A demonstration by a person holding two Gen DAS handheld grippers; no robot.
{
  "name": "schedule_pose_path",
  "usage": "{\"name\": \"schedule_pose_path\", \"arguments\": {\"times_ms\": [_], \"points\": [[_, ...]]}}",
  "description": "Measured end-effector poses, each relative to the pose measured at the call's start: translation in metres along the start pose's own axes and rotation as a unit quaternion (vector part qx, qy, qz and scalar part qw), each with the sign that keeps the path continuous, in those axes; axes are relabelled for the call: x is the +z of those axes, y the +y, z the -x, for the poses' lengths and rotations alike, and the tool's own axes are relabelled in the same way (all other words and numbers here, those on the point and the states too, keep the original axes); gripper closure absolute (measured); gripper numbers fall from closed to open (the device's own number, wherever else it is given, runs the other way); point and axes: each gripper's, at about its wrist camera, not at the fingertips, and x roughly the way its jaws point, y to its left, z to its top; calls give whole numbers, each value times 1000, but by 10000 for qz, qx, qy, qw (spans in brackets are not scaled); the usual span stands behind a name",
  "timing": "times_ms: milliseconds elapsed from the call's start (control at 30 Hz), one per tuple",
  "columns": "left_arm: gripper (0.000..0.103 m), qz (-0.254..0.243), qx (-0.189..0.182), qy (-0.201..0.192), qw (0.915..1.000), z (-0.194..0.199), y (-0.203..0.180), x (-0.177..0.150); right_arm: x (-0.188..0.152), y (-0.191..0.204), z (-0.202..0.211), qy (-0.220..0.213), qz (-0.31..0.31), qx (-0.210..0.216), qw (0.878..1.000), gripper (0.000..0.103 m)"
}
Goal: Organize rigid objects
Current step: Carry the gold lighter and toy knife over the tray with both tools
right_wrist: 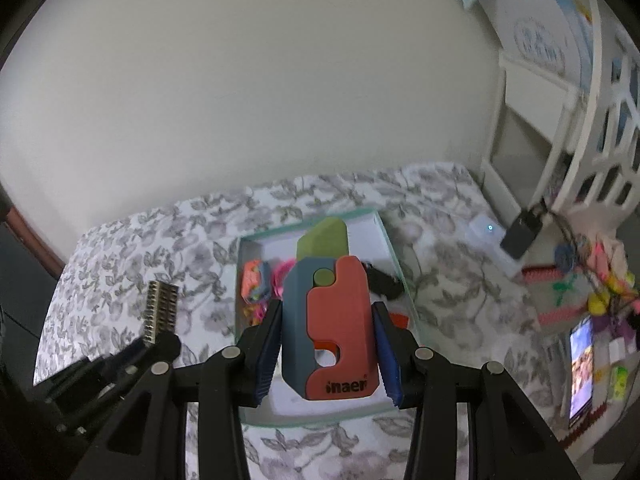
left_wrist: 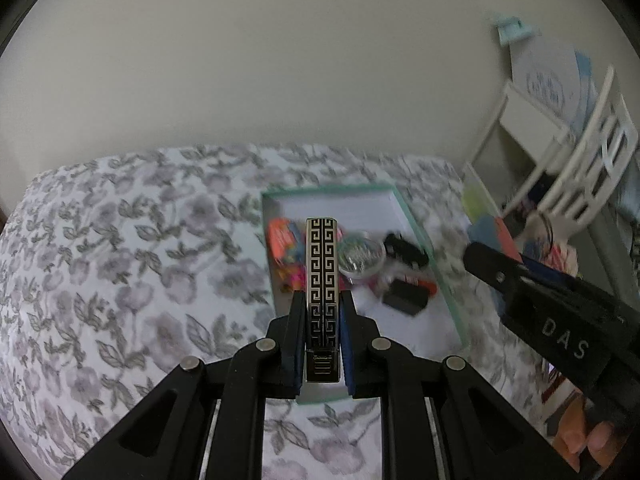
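The bed [left_wrist: 120, 240] carries a shallow teal-rimmed box [left_wrist: 404, 204] already holding several small items — a round clear case [left_wrist: 360, 256] and dark pieces among them. Two objects remain outside it. The right hand-held gripper [right_wrist: 326, 354] pinches a red-and-blue block [right_wrist: 336, 320] above the box; the left hand-held gripper [left_wrist: 322, 340] clamps a slim key-patterned bar [left_wrist: 322, 264]. Judged status: late, final placements pending.

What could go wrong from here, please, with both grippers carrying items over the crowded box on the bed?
The left gripper pinches only the lower end of the patterned bar, so it could pivot or slip. The right gripper holds the colourful toy by its lower half. The teal-rimmed box is already cluttered, so either item may land on others.
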Motion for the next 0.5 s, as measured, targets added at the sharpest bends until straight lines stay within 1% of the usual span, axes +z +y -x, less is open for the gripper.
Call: {"name": "schedule_pose_path", "arguments": {"times_ms": [100,167,267,367,500], "points": [[87,-64,-66,286,9995,-22,-8,-10,-13,-11,-26,380,-151,109,9991,57],[87,-94,-93,545,9984,-42,-12,-18,-20,-17,-43,621,-236,74,9978,57],[87,-117,9,865,9962,-67,-14,-28,-32,-27,-70,970,-302,-56,9948,57],[87,-102,12,1110,9938,-86,-14,-36,-42,-34,-92,1246,-403,-96,9913,57],[87,-75,23,1289,9916,-101,-13,-42,-53,-43,-114,1532,-518,-85,9868,57]]}}
